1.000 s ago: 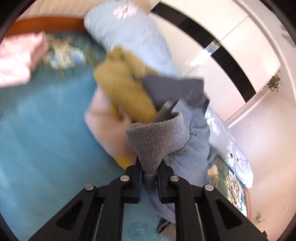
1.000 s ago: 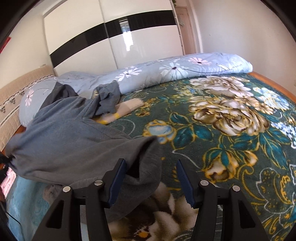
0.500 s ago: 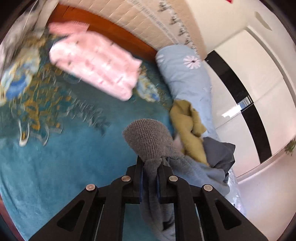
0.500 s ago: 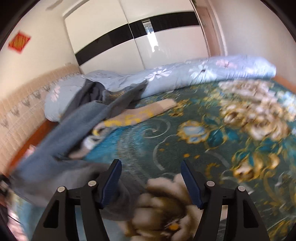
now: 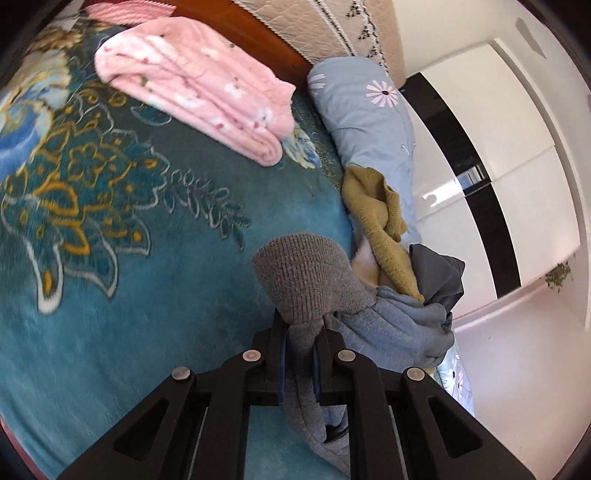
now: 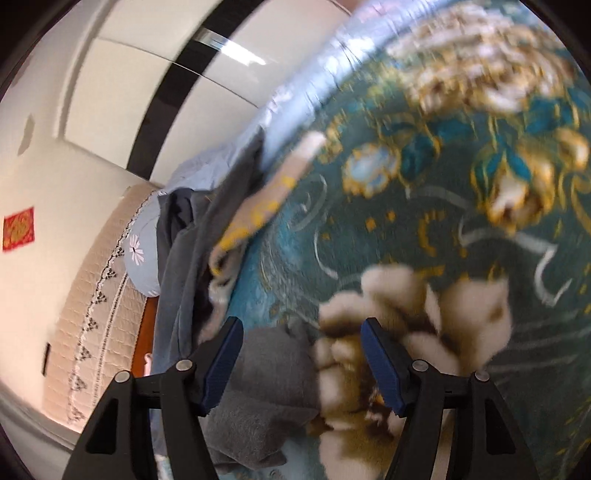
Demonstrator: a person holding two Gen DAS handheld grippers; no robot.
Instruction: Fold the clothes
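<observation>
Here, left gripper (image 5: 299,349) jaws clench the grey garment's (image 5: 310,282) cuff (ribbed) — right gripper (image 6: 302,363) gaping.

I see a bed covered by a teal floral blanket (image 5: 110,258), with a padded beige headboard (image 5: 325,29) at its far end. A rolled light-blue quilt with daisies (image 5: 373,122) lies along the bed's right edge, beside a glossy white wardrobe (image 5: 509,122) with a black band. From my right camera, a red square decoration (image 6: 18,229) hangs on the wall at left.
</observation>
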